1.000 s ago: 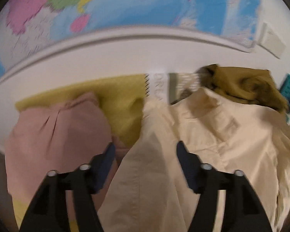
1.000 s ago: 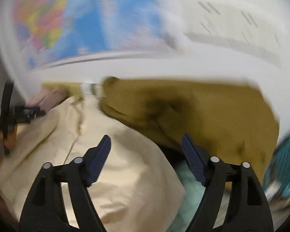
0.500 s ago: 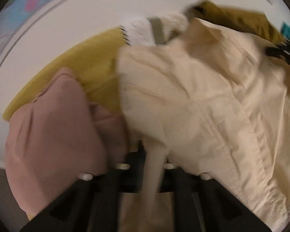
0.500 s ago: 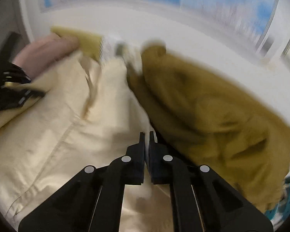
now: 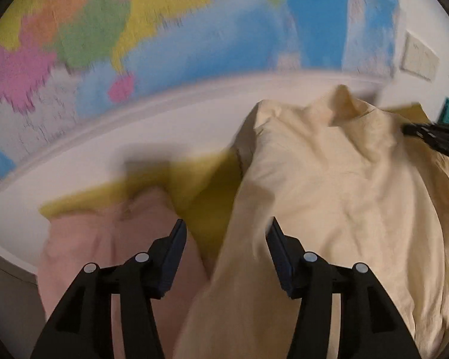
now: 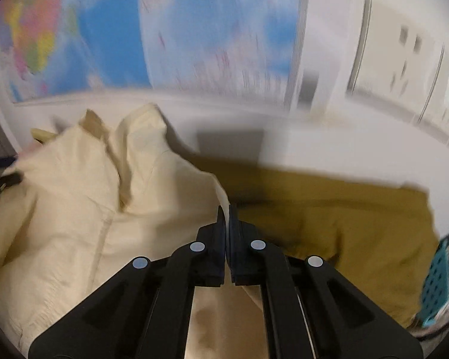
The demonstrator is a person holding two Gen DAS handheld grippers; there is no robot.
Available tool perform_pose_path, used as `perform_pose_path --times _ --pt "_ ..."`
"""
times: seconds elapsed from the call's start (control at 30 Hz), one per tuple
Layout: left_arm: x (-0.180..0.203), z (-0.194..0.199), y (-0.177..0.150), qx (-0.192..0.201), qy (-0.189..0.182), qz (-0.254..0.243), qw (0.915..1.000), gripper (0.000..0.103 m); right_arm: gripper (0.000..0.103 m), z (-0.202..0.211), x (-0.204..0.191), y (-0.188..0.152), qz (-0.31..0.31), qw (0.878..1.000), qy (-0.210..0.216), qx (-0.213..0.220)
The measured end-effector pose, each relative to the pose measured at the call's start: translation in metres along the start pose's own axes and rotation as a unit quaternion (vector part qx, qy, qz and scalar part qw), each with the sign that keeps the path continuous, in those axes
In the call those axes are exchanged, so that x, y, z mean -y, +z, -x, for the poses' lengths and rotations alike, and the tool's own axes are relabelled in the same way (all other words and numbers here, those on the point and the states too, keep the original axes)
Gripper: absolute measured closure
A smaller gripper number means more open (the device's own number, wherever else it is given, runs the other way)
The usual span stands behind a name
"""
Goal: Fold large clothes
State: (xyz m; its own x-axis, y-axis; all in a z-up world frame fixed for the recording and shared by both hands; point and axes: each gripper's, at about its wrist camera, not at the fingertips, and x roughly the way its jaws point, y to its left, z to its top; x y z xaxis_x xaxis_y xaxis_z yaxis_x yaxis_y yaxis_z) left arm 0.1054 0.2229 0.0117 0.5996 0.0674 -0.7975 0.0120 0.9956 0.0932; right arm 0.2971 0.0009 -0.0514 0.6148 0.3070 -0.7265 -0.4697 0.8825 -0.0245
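Note:
A large cream shirt (image 5: 338, 197) lies bunched on the white table, also in the right wrist view (image 6: 83, 197). My left gripper (image 5: 226, 239) is open; a fold of the cream shirt hangs between its fingers. My right gripper (image 6: 227, 218) is shut on the cream shirt's edge and holds it lifted. The right gripper shows at the far right of the left wrist view (image 5: 434, 137).
A pink garment (image 5: 104, 245) and a yellow-green cloth (image 5: 200, 191) lie left of the shirt. An olive-brown garment (image 6: 344, 221) lies to the right, beside a teal basket (image 6: 440, 281). A world map (image 5: 164, 30) covers the wall behind the white table (image 5: 134, 137).
My left gripper was shut on the shirt half a second ago and has now opened. Both grippers have risen, lifting the shirt. The right gripper stays shut on the shirt.

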Motion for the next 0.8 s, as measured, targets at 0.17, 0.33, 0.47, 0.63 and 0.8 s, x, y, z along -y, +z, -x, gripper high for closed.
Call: perform_pose_path --times 0.17,0.33,0.47,0.63,0.8 --pt "0.005 0.055 -0.051 0.024 -0.040 -0.018 0.9987 0.026 0.074 -0.011 -0.009 -0.005 -0.002 1.000 -0.011 -0.004" --pt "0.040 0.101 -0.107 0.015 -0.095 -0.045 0.9943 0.011 0.038 0.021 -0.016 -0.005 0.002 1.000 0.015 0.027" --pt "0.068 0.086 -0.133 -0.021 -0.058 -0.084 0.9945 0.030 0.021 0.079 -0.013 -0.036 0.015 0.998 0.035 0.057" --pt "0.038 0.079 -0.123 -0.026 -0.036 -0.033 0.9985 0.100 0.020 0.122 -0.009 -0.084 0.026 0.997 0.056 0.053" --pt "-0.027 0.115 -0.076 0.028 0.031 0.025 0.9988 0.097 0.020 0.161 0.004 -0.123 0.044 0.996 0.048 0.058"
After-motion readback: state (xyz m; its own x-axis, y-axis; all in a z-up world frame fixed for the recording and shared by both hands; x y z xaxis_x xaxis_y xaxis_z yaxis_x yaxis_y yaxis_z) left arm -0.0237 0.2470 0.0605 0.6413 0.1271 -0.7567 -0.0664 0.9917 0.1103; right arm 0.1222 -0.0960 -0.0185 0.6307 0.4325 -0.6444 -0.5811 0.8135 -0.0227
